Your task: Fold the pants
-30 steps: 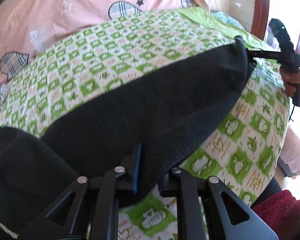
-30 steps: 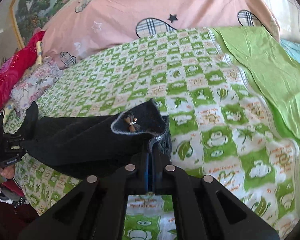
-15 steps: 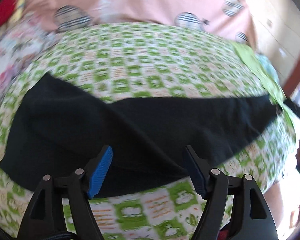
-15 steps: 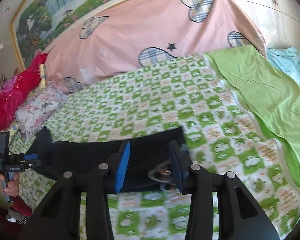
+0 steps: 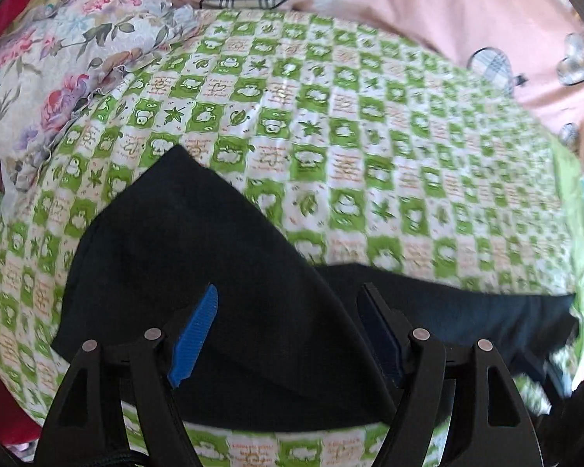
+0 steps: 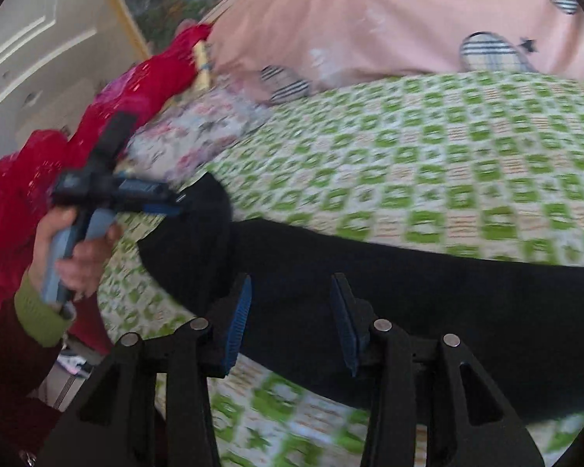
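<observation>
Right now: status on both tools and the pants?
Left tool open, above the pants. Right tool open, holding nothing. Pants flat on green checked sheet. Nothing on the pants.

We see matt black knit cloth in the pants [image 5: 222, 272], smooth printed cotton on the bed sheet [image 5: 370, 148], and ribbed blue pads [image 5: 194, 334] on matt plastic left tongs [image 5: 288, 334].

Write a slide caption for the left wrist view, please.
Open left gripper hovers over black pants laid flat on a green-checked bedsheet.
</observation>
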Motion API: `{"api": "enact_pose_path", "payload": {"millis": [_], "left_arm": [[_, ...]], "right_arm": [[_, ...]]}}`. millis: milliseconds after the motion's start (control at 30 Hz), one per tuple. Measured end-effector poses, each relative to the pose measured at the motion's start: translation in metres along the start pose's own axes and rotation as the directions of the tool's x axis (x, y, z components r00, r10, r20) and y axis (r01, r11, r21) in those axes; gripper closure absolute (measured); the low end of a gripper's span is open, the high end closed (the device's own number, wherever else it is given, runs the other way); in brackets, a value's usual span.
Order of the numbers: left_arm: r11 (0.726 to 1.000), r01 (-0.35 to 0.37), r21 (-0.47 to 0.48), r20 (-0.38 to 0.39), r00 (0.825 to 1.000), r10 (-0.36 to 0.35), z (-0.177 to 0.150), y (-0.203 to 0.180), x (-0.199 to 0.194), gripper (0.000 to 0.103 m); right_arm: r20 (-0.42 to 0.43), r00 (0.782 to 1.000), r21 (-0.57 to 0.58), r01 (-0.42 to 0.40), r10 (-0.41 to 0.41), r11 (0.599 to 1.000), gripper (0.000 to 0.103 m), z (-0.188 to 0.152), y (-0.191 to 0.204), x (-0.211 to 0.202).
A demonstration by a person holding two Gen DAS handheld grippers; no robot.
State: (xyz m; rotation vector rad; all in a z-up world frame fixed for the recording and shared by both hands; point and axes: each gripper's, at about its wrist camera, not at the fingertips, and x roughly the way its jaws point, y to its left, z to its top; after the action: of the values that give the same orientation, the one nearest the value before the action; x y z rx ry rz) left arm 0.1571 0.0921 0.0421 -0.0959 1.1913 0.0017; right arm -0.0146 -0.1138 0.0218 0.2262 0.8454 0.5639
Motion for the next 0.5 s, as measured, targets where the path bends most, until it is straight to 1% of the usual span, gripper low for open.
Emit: {"api": "enact_pose_path", "payload": {"millis": [100,167,200,267,333,400,433,467,500], "left_arm": [[0.997,-0.076,0.022,-0.062,0.995,0.078,0.017,-0.005,0.023,0.029],[0.994,-0.103,0.041,-0.091,0.99,0.106,0.022,-0.007,0.036,0.029],[0.99,-0.129,0.05,-0.1,0.986,0.133,0.022,-0.007,0.041,0.029],[0.986,-0.155,0.061,-0.107,0.981,0.161,0.022,-0.006,0.048,0.033],[0.985,-0.164,0.06,-0.103,0.98,0.17,0.02,-0.002,0.052,0.047],[0.981,-0.183,0.065,-0.077,0.979,0.187,0.016,0.002,0.05,0.086],[0.982,-0.177,0.06,-0.07,0.981,0.181,0.014,0.005,0.049,0.089],[0.986,-0.157,0.049,-0.055,0.986,0.159,0.011,0.009,0.045,0.093],[0.99,-0.135,0.035,-0.035,0.99,0.136,0.007,0.014,0.04,0.096]], "right_arm": [[-0.046,0.996,-0.022,-0.082,0.081,0.996,0.047,0.005,0.021,0.03],[-0.073,0.991,-0.042,-0.112,0.109,0.993,0.044,0.008,0.032,0.047],[-0.085,0.989,-0.045,-0.121,0.117,0.992,0.042,0.008,0.034,0.053],[-0.119,0.984,-0.048,-0.136,0.129,0.99,0.042,0.01,0.039,0.07],[-0.154,0.978,-0.054,-0.153,0.143,0.987,0.042,0.01,0.044,0.087],[-0.184,0.973,-0.063,-0.155,0.141,0.986,0.042,0.011,0.047,0.101],[-0.203,0.971,-0.069,-0.146,0.129,0.987,0.042,0.01,0.048,0.11],[-0.218,0.969,-0.077,-0.133,0.113,0.988,0.042,0.01,0.05,0.116],[-0.228,0.969,-0.083,-0.121,0.1,0.989,0.048,0.009,0.05,0.12]]}}
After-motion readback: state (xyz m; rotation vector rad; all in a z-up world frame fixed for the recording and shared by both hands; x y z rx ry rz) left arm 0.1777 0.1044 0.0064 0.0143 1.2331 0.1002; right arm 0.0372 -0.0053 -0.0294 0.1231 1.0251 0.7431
